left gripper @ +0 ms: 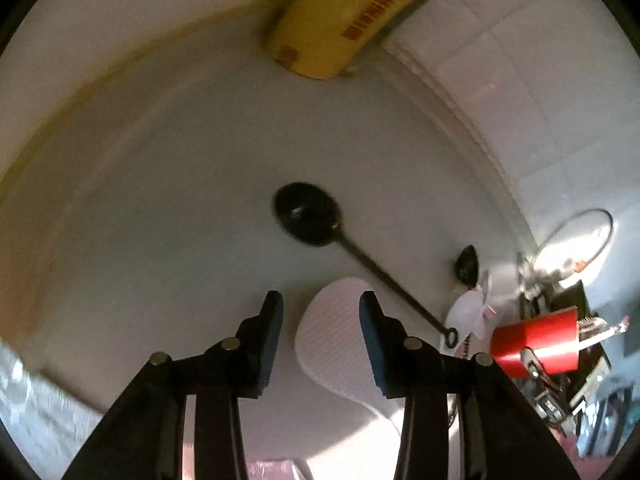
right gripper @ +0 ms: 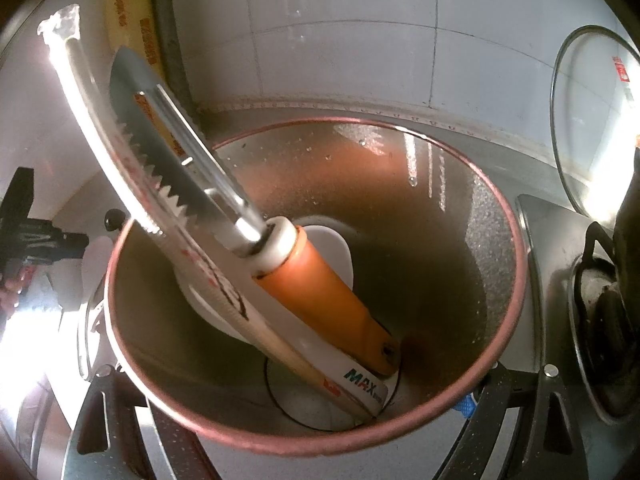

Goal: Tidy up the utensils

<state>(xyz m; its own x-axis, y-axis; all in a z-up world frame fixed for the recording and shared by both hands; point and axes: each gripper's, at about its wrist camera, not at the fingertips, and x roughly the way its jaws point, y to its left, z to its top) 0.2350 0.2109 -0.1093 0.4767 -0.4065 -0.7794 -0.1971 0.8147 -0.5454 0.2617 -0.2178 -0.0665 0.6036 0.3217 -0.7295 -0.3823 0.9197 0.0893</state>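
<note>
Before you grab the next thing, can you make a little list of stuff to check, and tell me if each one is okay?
1. Left gripper jaws apart and holding nothing: ok.
2. White spatula lies between the left fingers, not yet pinched: ok.
3. Black ladle lies flat on the counter, apart from the left gripper: ok.
4. Right gripper holds the metal cup across its width: ok.
5. Room left in the cup beside the orange-handled peeler and the wrapped utensil: ok, though it looks a bit crowded.
6. Whether the ladle's long handle will stand steady in the cup: cannot tell.
</note>
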